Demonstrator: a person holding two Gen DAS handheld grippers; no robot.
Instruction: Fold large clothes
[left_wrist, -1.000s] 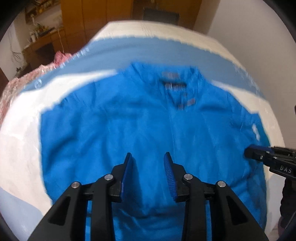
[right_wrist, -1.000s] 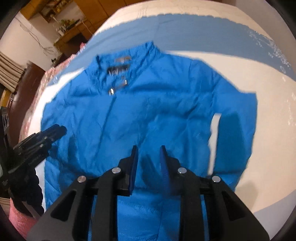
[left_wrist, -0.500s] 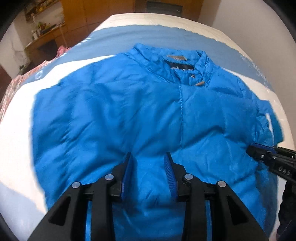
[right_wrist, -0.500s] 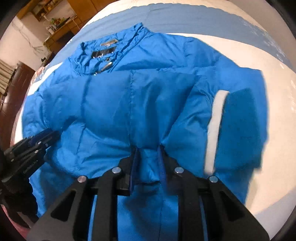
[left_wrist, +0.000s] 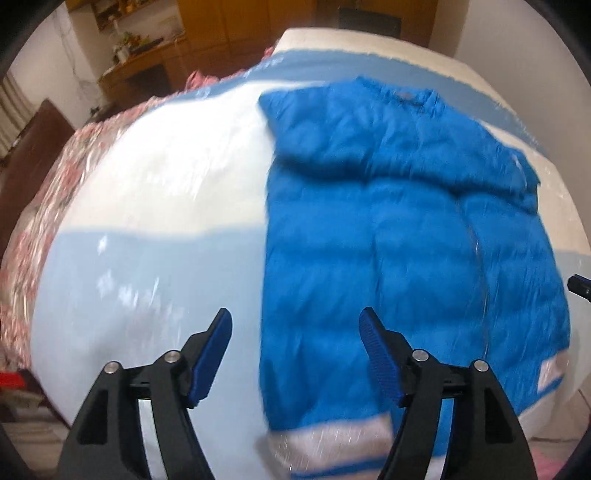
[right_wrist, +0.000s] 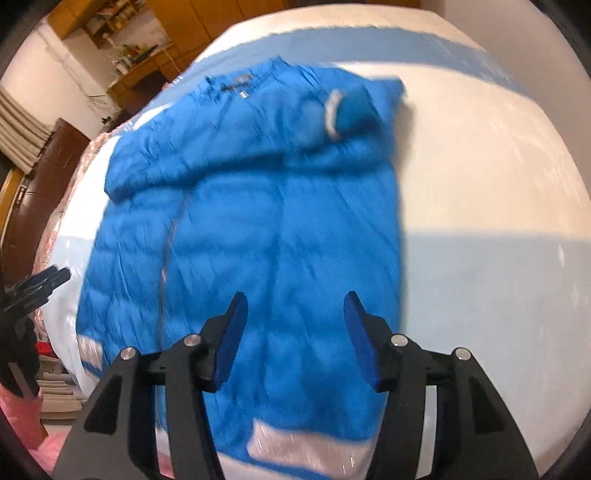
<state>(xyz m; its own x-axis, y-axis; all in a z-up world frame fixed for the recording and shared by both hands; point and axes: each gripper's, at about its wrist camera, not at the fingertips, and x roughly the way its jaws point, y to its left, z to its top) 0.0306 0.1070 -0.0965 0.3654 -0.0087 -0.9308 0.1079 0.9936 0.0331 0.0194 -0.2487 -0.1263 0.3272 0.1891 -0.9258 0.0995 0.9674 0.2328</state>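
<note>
**A:** Where is the jacket (left_wrist: 406, 229) lying, and are the grippers holding any of it?

**B:** It is lying flat on the bed (left_wrist: 155, 192), on the white and pale-blue cover, towards the near edge, with its hem band almost reaching that edge. The left gripper (left_wrist: 295, 350) is hanging over the jacket's left side edge, its jaws opening, with one finger over bare cover and one over cloth. The right gripper (right_wrist: 293, 332) is hanging over the lower body, jaws opening too. Neither pad is pressing on fabric, so nothing is being held.

**A:** How is it going to handle?

**B:** It is looking puffy and quilted: light, soft and springy, with a smooth shell that is probably slippery. I am guessing a fold will be wanting to spring back open, so pinching a thick seam is going to work better than pinching the padding.

**A:** Where, then?

**B:** At the pale hem band (right_wrist: 295, 446) near the front edge, one gripper towards each corner.

**A:** And which way is it pointing?

**B:** The collar (right_wrist: 236, 86) is pointing at the far edge and the hem at us, so the long axis is running near to far. A sleeve (right_wrist: 347, 110) is lying folded across the upper chest.
</note>
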